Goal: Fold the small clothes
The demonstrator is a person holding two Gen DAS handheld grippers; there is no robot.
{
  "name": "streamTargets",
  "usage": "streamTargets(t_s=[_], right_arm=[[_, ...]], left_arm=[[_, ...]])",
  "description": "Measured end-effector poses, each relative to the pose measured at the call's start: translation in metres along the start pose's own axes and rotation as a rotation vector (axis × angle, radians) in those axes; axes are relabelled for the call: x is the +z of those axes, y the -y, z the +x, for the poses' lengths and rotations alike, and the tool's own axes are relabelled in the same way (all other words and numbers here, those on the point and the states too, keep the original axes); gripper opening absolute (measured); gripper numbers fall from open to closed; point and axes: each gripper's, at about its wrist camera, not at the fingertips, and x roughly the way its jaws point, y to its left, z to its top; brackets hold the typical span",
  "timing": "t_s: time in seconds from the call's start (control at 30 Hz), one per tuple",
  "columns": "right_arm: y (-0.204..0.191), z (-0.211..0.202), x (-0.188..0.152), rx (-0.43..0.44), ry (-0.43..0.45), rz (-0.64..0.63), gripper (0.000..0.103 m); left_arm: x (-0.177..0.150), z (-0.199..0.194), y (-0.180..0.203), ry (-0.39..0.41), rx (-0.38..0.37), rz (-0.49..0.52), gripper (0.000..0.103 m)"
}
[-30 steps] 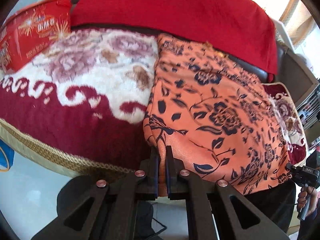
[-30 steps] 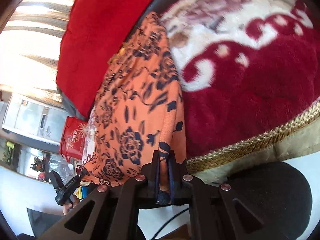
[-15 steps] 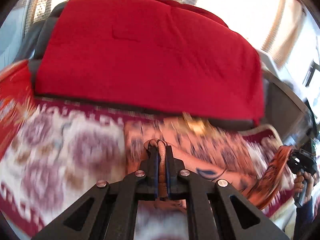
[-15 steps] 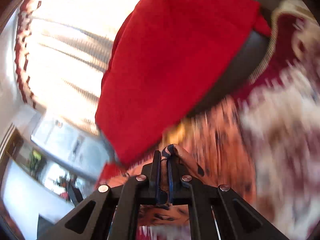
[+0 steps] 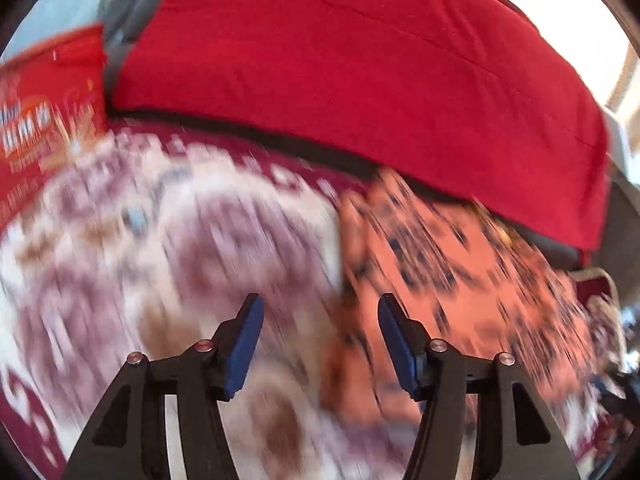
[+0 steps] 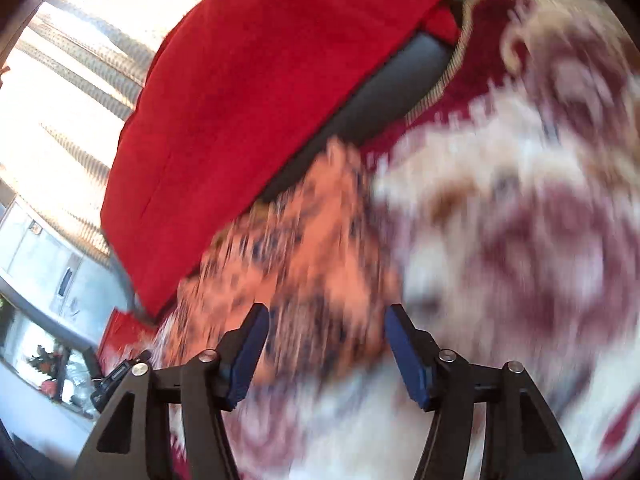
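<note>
Sofa, red throw (image 5: 360, 80) over backrest, floral blanket (image 5: 180, 240); bright curtained window (image 6: 72, 92).

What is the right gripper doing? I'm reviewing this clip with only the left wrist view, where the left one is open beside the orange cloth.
Observer: The right gripper is open too, nothing between its fingers.
Operator: Where is the cloth from there?
Observer: The orange floral cloth lies on the patterned blanket ahead of the right gripper, below the red cushion; blur hides any contact.
Operator: Anything else my view lacks?
Observer: The left gripper appears at the right view's lower left edge.
</note>
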Motion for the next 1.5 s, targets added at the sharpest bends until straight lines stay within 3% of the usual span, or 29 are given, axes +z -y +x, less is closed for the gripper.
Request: streamTargets(t_s=[0.03, 0.1, 0.23, 0.3, 0.33, 0.37, 0.4, 0.5, 0.6, 0.67, 0.77, 0.8, 0.83, 0.87, 0.9, 0.93, 0.97, 1.03, 1.07, 1.17, 1.23, 1.37, 1.5], right_arm=[[0.0, 0.003, -0.013, 0.014, -0.026, 0.017, 0.065], [-0.001, 0.023, -0.031, 0.03, -0.078, 0.051, 0.065], [-0.005, 0.052, -0.026, 0.041, -0.032, 0.148, 0.065], [-0.007, 0.061, -0.015, 0.04, 0.01, 0.22, 0.065], [-0.008, 0.067, -0.011, 0.032, 0.022, 0.236, 0.065], [-0.008, 0.074, -0.006, 0.008, 0.043, 0.239, 0.054], [-0.005, 0.079, -0.003, -0.005, 0.049, 0.26, 0.019], [-0.012, 0.085, 0.009, -0.021, 0.023, 0.287, 0.013], [-0.06, 0.036, 0.013, 0.005, 0.09, 0.124, 0.008], [-0.078, 0.008, 0.009, 0.01, 0.112, 0.061, 0.008], [-0.073, -0.025, -0.023, 0.02, 0.107, 0.052, 0.01], [-0.066, -0.027, -0.033, 0.003, 0.095, 0.046, 0.013], [-0.054, -0.022, -0.048, -0.027, 0.062, 0.025, 0.018], [-0.036, -0.008, -0.063, -0.072, -0.015, 0.019, 0.041], [-0.011, 0.006, -0.078, -0.134, -0.116, 0.061, 0.057], [0.001, 0.002, -0.085, -0.082, -0.102, 0.082, 0.054], [0.007, -0.012, -0.089, -0.031, -0.051, 0.083, 0.054], [0.013, -0.038, -0.086, -0.075, -0.009, 0.094, 0.057], [0.015, -0.049, -0.081, -0.093, 0.023, 0.095, 0.063], [0.011, -0.064, -0.055, -0.132, 0.074, 0.032, 0.063], [0.009, -0.054, -0.033, -0.113, 0.066, 0.004, 0.063], [-0.002, -0.016, -0.001, -0.086, 0.012, -0.084, 0.063], [-0.007, 0.029, 0.03, -0.126, -0.044, -0.147, 0.063]], left_arm=[[-0.013, 0.0, 0.004, -0.02, -0.031, -0.002, 0.074], [-0.027, 0.01, 0.01, -0.042, -0.051, -0.017, 0.083], [-0.034, 0.048, 0.024, -0.127, -0.021, -0.058, 0.083], [-0.03, 0.055, 0.028, -0.104, 0.0, -0.109, 0.081], [-0.028, 0.057, 0.032, -0.094, 0.009, -0.12, 0.055], [-0.023, 0.061, 0.036, -0.115, 0.026, -0.108, 0.035], [-0.018, 0.064, 0.038, -0.14, 0.019, -0.113, 0.025], [-0.005, 0.044, 0.042, -0.115, 0.041, -0.131, 0.02], [-0.002, -0.012, 0.059, 0.014, 0.017, -0.071, 0.02], [-0.018, -0.054, 0.06, 0.074, 0.005, -0.076, 0.02], [-0.058, -0.077, 0.05, 0.066, -0.003, -0.065, 0.022], [-0.072, -0.073, 0.043, 0.042, 0.001, -0.065, 0.028], [-0.089, -0.063, 0.037, 0.008, 0.028, -0.054, 0.035], [-0.11, -0.046, 0.026, -0.048, 0.084, -0.038, 0.036], [-0.123, -0.034, 0.015, -0.109, 0.116, -0.037, 0.037], [-0.131, -0.029, 0.004, -0.137, 0.082, -0.051, 0.039], [-0.133, -0.035, -0.006, -0.114, 0.029, -0.078, 0.041], [-0.123, -0.052, -0.012, -0.08, 0.046, -0.079, 0.054], [-0.114, -0.059, -0.012, -0.046, 0.067, -0.06, 0.055], [-0.079, -0.061, -0.005, 0.002, 0.037, 0.013, 0.055], [-0.059, -0.05, 0.004, 0.011, -0.006, 0.047, 0.056], [-0.018, -0.003, 0.027, -0.046, -0.027, 0.093, 0.056], [-0.006, 0.033, 0.036, -0.073, 0.024, 0.103, 0.056]])
